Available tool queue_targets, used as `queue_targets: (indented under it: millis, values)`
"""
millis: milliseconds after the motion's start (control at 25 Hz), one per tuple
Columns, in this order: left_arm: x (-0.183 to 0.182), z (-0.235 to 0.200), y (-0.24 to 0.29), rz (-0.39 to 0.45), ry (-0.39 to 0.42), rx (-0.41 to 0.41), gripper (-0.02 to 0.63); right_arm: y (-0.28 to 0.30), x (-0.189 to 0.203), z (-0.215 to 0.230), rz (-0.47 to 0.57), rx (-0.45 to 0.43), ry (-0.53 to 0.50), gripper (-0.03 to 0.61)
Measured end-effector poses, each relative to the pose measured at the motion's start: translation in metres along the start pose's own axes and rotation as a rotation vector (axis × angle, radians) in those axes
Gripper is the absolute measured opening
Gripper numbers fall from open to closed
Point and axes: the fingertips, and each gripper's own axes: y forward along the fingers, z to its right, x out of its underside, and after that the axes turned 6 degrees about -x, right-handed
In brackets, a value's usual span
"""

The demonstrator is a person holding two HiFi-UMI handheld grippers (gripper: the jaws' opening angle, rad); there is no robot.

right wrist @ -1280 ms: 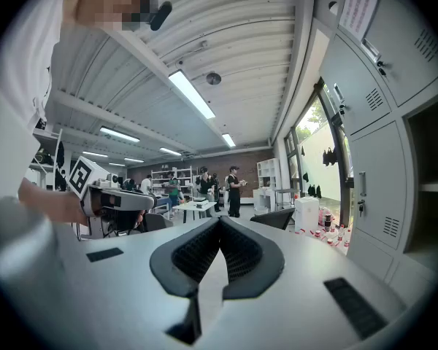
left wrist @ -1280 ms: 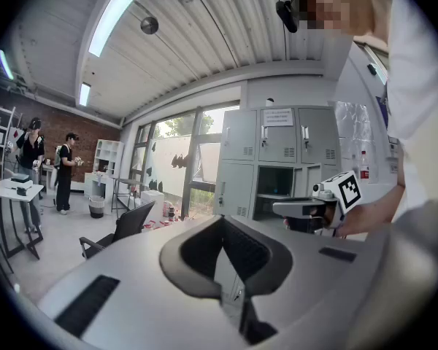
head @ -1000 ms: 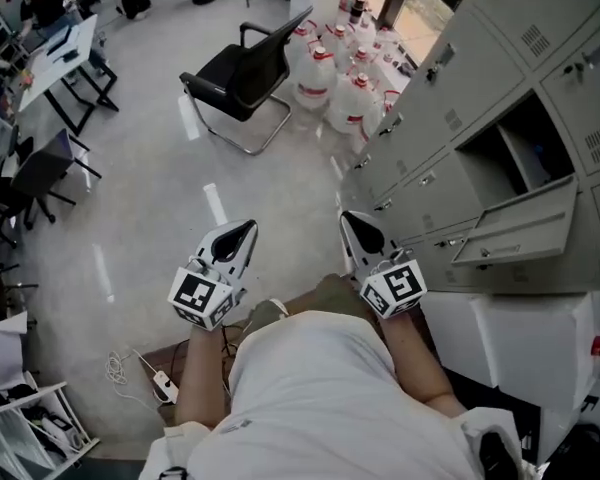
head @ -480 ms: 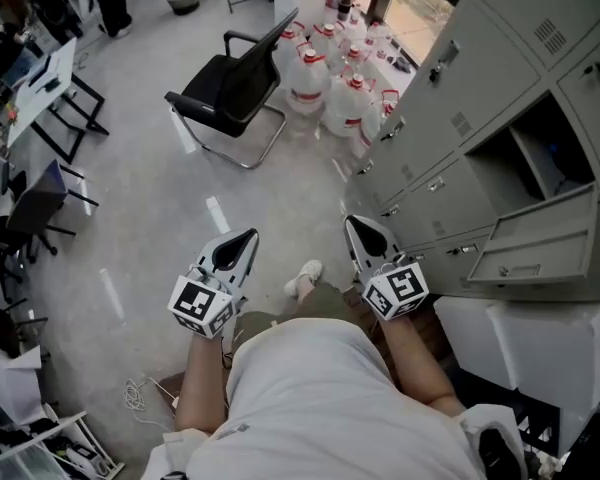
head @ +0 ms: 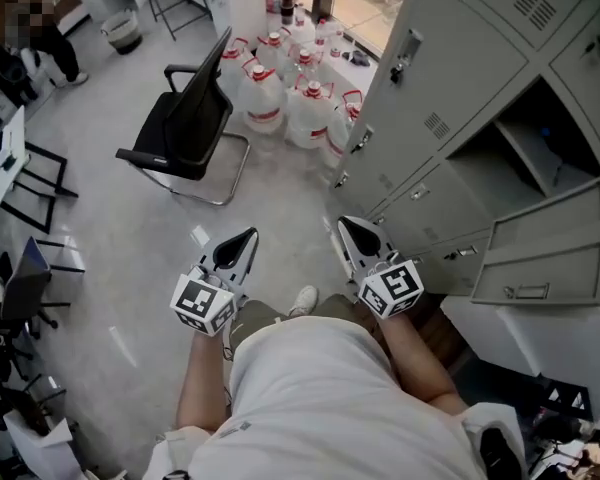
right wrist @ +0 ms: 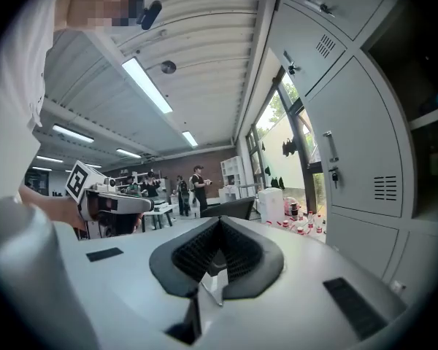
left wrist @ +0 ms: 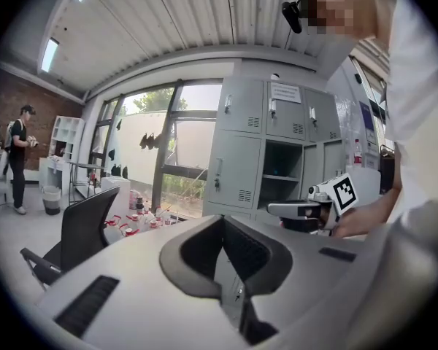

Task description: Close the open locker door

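1. Where the lockers (head: 460, 98) fill the right of the head view, their fronts are flat grey sheet metal with slotted vents and small latch handles.
2. Locker door (head: 545, 253): a grey rectangular panel, swung out wide from its compartment (head: 525, 153), which stands dark and open with a thin shelf inside.
3. Left gripper (head: 242, 240): pale smooth shell, black ribbed pads, a cube with square markers at its rear. Its jaws are closed together on nothing and touch nothing.
4. Right gripper (head: 353, 228): same build, jaws closed together and empty. It is near the lower lockers yet apart from them, and well short of the open door.
5. Chair (head: 185, 128): black seat and back on a bent metal-tube frame, standing on a glossy grey floor (head: 130, 258).
6. Water jugs (head: 264, 96): clear rounded plastic with red handles, grouped between chair and lockers.
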Motion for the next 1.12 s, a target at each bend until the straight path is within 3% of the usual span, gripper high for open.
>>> queue_targets:
  millis: [520,1120]
  values:
    - [-0.016,-0.004,0.134,-0.054,0.036,0.269,0.003,0.001,-0.007,0.088,0.014,0.240,0.046,0.012]
    - [-0.031,0.016,0.261,-0.111,0.108,0.741,0.003,-0.020,-0.013,0.161,0.077,0.692,0.116,0.011]
